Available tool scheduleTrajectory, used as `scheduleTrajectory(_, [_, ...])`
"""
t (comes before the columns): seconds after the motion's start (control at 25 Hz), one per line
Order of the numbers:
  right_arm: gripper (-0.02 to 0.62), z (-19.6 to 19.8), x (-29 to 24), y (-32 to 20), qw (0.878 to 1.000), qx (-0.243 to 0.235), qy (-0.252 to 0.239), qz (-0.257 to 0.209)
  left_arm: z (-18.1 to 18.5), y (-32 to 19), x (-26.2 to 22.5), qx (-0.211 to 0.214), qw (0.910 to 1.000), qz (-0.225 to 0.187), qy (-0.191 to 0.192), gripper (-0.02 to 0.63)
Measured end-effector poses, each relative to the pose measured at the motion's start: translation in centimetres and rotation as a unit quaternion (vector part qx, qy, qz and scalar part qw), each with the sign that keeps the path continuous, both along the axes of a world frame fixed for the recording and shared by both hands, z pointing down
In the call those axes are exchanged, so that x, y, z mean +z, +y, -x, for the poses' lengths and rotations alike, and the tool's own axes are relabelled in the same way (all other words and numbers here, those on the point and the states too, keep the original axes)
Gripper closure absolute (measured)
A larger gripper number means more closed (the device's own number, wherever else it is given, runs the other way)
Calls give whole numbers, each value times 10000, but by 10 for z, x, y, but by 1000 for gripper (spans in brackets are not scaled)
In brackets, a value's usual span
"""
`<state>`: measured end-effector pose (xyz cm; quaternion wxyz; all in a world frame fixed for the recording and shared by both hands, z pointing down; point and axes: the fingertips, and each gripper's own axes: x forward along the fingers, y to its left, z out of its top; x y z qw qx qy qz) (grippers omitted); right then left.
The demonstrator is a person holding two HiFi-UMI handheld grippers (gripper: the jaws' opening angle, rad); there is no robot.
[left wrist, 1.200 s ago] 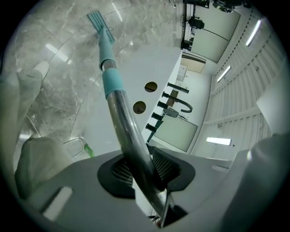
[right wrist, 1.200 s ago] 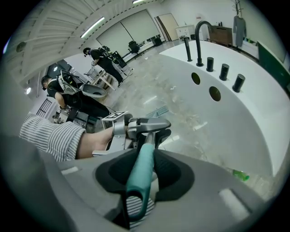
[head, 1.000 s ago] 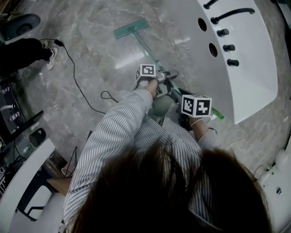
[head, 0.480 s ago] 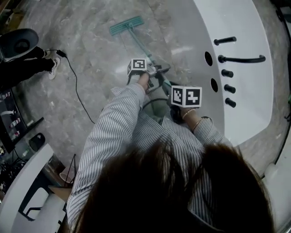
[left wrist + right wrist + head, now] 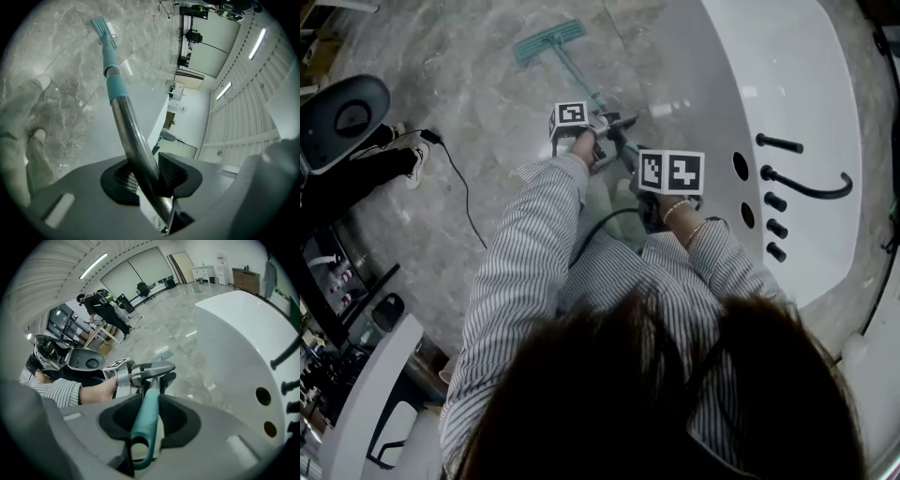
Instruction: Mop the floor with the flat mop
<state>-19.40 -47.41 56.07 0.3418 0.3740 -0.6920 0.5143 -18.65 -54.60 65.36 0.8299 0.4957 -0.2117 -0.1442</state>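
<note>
The flat mop's teal head (image 5: 547, 42) lies on the grey marble floor (image 5: 478, 94) at the top of the head view, its pole (image 5: 581, 82) running back toward me. My left gripper (image 5: 602, 124) is shut on the metal pole (image 5: 133, 140), and the mop head (image 5: 102, 29) shows far down the pole in the left gripper view. Behind it, my right gripper (image 5: 649, 192) is shut on the teal handle end (image 5: 144, 420). From the right gripper view, the left gripper (image 5: 152, 371) sits just ahead on the pole.
A large white curved counter (image 5: 806, 103) with black handles and knobs fills the right. A black cable (image 5: 464, 192) trails on the floor at left, near a person's dark legs and shoe (image 5: 412, 159). A grey chair (image 5: 342, 117) stands far left; another person (image 5: 105, 310) stands far off.
Both grippers and the mop have moved up and left in the head view, the mop head sliding farther away across the floor. The counter now fills more of the right.
</note>
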Motion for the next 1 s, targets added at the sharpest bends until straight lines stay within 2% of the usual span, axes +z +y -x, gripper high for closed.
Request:
scheduleTrajectory(0.24, [479, 72, 3, -68, 9999, 148, 32, 73, 68, -68, 4, 285, 9995, 41, -88, 492])
scheduleTrajectory(0.4, [480, 101, 6, -93, 9997, 210, 57, 99, 96, -93, 6, 405, 9991, 29, -140, 492])
scheduleTrajectory(0.68, [480, 112, 13, -103, 9996, 117, 137, 219, 106, -104, 12, 491, 9986, 72, -170, 496])
scheduleTrajectory(1.0, [480, 103, 10, -92, 9997, 164, 81, 130, 97, -94, 11, 357, 9992, 72, -160, 502])
